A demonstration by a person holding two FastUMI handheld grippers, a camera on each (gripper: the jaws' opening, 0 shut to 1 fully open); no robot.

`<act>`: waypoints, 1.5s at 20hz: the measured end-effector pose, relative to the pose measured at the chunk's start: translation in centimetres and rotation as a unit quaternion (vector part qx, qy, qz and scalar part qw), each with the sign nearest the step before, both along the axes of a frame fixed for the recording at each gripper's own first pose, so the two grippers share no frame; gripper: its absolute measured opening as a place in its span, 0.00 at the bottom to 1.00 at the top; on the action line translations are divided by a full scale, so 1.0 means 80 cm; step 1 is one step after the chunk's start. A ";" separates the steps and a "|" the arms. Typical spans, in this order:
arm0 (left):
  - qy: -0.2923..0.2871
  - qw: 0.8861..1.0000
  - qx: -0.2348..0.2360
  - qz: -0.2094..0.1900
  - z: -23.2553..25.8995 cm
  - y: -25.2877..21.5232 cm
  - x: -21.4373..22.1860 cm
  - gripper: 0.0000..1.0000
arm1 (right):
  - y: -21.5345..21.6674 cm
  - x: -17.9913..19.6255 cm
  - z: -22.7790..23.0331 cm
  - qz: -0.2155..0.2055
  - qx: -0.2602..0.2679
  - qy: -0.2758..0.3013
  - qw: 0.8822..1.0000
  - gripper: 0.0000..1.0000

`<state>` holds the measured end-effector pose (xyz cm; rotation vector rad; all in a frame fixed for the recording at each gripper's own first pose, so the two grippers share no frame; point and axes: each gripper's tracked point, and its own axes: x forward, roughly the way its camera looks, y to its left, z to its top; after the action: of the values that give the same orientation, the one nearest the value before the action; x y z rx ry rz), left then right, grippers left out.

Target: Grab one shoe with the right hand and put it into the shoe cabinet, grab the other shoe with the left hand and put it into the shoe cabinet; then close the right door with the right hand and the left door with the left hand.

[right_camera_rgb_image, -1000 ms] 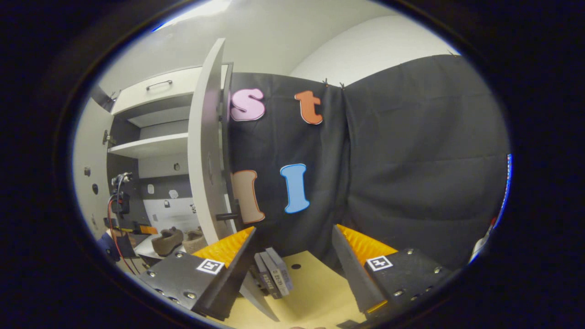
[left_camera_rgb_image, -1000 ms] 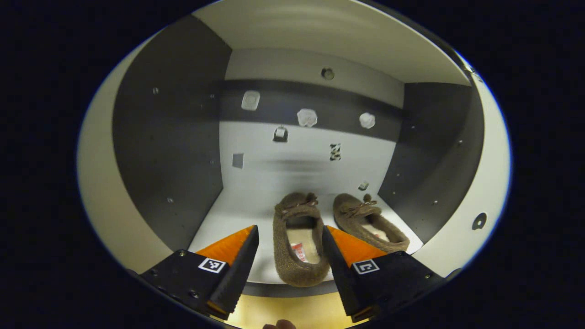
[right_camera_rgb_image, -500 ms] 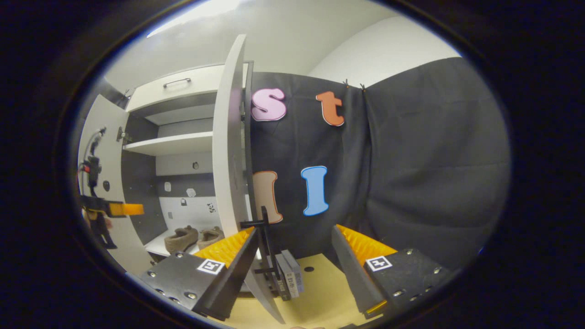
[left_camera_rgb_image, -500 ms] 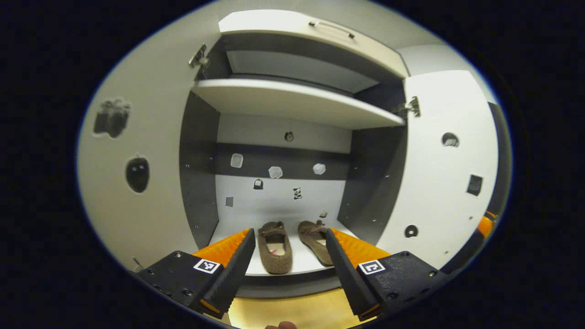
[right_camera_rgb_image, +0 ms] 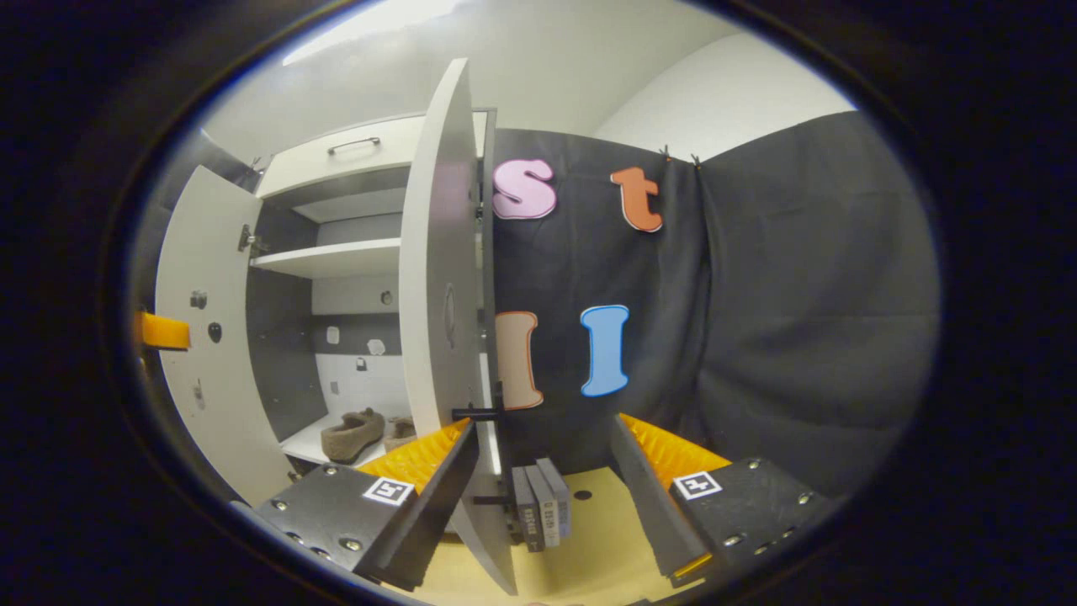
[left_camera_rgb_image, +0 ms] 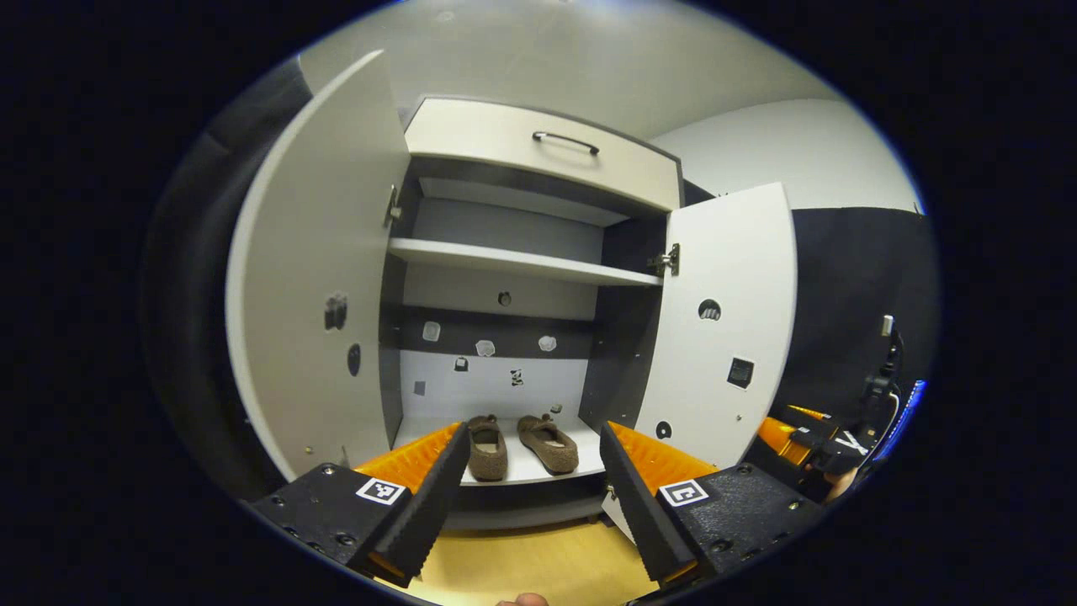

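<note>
White left cabinet door (left_camera_rgb_image: pixel 311 278) stands wide, both brown fuzzy slippers (left_camera_rgb_image: pixel 522 444) side by side on the bottom shelf. My left gripper (left_camera_rgb_image: pixel 526 497) is wide and empty; my right gripper (right_camera_rgb_image: pixel 543 505) gapes too, just beside the white right door's (right_camera_rgb_image: pixel 442 286) edge. I'd push that door's outer face first, steadily. No writing I can read

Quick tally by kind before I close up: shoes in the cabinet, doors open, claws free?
Brown shoes on the cabinet's bottom shelf: 2
Open cabinet doors: 2
Empty open claws: 2, left claw, right claw
Total: 6
</note>
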<state>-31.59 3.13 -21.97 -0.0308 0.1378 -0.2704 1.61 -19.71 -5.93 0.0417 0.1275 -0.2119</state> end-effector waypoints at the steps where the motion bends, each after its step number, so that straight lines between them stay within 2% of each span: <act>1: -0.003 1.000 -0.003 0.001 0.009 0.003 -0.013 0.94 | 0.009 0.002 -0.001 0.008 0.002 0.000 1.000 0.96; 3: -0.010 1.000 -0.022 0.013 0.029 0.020 -0.034 0.93 | 0.028 0.007 -0.001 0.025 0.003 0.001 1.000 0.96; 6: -0.026 0.997 -0.039 0.058 0.055 0.073 -0.053 0.93 | 0.061 0.017 -0.003 0.052 0.006 0.001 0.999 0.96; 9: -0.037 0.992 -0.021 0.118 0.061 0.134 -0.059 0.93 | 0.100 0.033 -0.007 0.082 0.015 0.003 0.997 0.96; 10: -0.039 0.990 -0.013 0.137 0.060 0.154 -0.060 0.93 | 0.115 0.039 -0.007 0.094 0.019 0.002 0.995 0.92; 11: -0.042 0.987 -0.007 0.155 0.063 0.170 -0.063 0.93 | 0.134 0.047 -0.006 0.108 0.023 -0.001 0.994 0.96; 12: -0.044 0.984 -0.002 0.171 0.065 0.186 -0.065 0.93 | 0.155 0.055 -0.004 0.127 0.027 -0.004 0.992 0.92; 13: -0.045 0.982 0.004 0.185 0.067 0.200 -0.064 0.93 | 0.178 0.060 -0.003 0.150 0.036 -0.004 0.988 0.96; 15: -0.047 0.976 0.016 0.214 0.063 0.234 -0.051 0.93 | 0.220 0.068 0.004 0.180 0.051 -0.009 0.982 0.96; 17: -0.049 0.971 0.025 0.234 0.060 0.261 -0.036 0.93 | 0.246 0.067 0.019 0.195 0.050 -0.025 0.979 0.93; 19: -0.042 0.967 0.025 0.249 0.054 0.276 -0.031 0.93 | 0.257 0.064 0.025 0.201 0.040 -0.035 0.978 0.99; 20: -0.038 0.967 0.025 0.250 0.045 0.279 -0.021 0.93 | 0.260 0.062 0.026 0.200 0.035 -0.037 0.978 0.92; 21: -0.032 0.968 0.024 0.247 0.040 0.280 -0.015 0.90 | 0.260 0.060 0.023 0.198 0.032 -0.037 0.979 0.92; 22: -0.024 0.970 0.023 0.242 0.033 0.280 -0.009 0.93 | 0.259 0.059 0.022 0.194 0.031 -0.036 0.980 0.92; 23: -0.019 0.969 0.027 0.246 0.027 0.285 -0.005 0.87 | 0.258 0.061 0.021 0.191 0.032 -0.034 0.980 0.92; 24: -0.022 0.969 0.030 0.245 0.029 0.287 -0.003 0.92 | 0.256 0.061 0.020 0.188 0.034 -0.032 0.981 0.92; 25: -0.022 0.969 0.027 0.243 0.031 0.284 -0.002 0.87 | 0.251 0.060 0.021 0.183 0.037 -0.031 0.982 0.96; 27: -0.016 0.975 0.025 0.222 0.027 0.267 0.001 0.83 | 0.239 0.060 0.022 0.174 0.040 -0.032 0.983 0.92; 28: -0.011 0.978 0.020 0.209 0.025 0.255 0.004 0.87 | 0.235 0.059 0.025 0.171 0.041 -0.035 0.984 0.92; 29: -0.007 0.981 0.012 0.192 0.022 0.242 0.007 0.81 | 0.232 0.059 0.027 0.169 0.041 -0.038 0.984 0.96; 30: -0.005 0.985 0.003 0.172 0.021 0.220 0.013 0.86 | 0.228 0.059 0.031 0.167 0.041 -0.040 0.984 0.96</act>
<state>-30.54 20.72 -20.33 -0.0471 0.1200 0.0752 6.30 -1.50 -3.48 0.1093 0.0613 0.1304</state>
